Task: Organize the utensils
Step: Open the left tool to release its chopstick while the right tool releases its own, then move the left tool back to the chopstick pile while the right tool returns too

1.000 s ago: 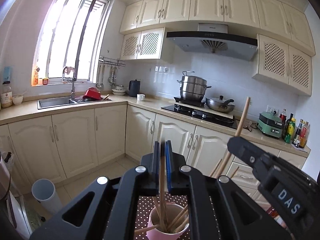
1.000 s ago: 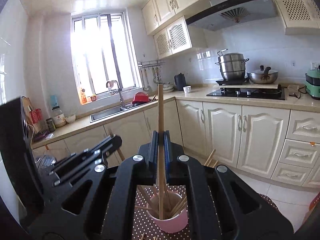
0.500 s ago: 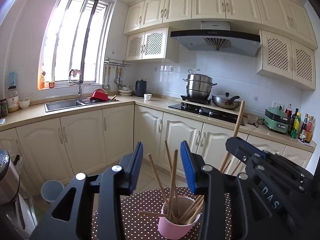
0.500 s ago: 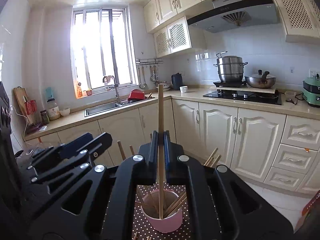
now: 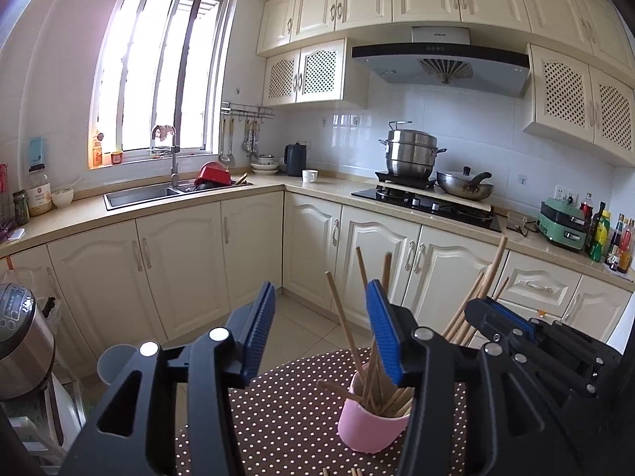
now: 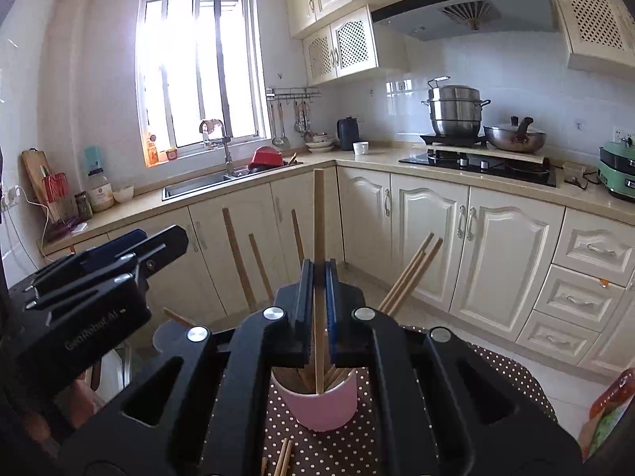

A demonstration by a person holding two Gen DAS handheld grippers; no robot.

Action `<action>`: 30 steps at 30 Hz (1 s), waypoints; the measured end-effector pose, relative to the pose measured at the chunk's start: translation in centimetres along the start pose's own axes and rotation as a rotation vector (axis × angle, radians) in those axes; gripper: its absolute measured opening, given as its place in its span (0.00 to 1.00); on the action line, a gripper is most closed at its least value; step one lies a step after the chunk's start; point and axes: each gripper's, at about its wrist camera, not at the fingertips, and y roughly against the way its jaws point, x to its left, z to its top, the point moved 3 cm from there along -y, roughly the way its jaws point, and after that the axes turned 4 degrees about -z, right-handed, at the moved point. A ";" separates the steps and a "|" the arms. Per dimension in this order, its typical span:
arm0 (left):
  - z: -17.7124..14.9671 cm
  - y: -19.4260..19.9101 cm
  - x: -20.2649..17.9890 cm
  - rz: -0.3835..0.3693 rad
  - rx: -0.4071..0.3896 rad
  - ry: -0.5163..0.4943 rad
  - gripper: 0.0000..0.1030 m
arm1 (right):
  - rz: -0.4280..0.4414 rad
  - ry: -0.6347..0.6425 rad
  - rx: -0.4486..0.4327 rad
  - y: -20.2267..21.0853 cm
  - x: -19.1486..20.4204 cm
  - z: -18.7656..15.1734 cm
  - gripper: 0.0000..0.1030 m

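A pink cup (image 5: 367,430) with several wooden chopsticks stands on a brown polka-dot table (image 5: 278,416). My left gripper (image 5: 321,323) is open and empty, just left of the cup. My right gripper (image 6: 318,283) is shut on one upright chopstick (image 6: 318,214), its lower end inside the pink cup (image 6: 323,406). The right gripper also shows at the right of the left wrist view (image 5: 512,325). The left gripper shows at the left of the right wrist view (image 6: 99,265).
Loose chopsticks (image 6: 282,458) lie on the polka-dot cloth (image 6: 397,436) in front of the cup. A steel appliance (image 5: 20,341) stands at the far left. Kitchen cabinets, sink (image 5: 139,194) and stove (image 5: 432,202) lie beyond the table.
My left gripper opened and let its chopstick go into the cup, then drew back to the left. My right gripper has kept its chopstick upright over the cup.
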 end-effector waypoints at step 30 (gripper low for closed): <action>-2.3 5.5 0.6 0.025 0.046 -0.053 0.58 | -0.007 -0.071 0.085 3.5 -1.0 -2.8 0.07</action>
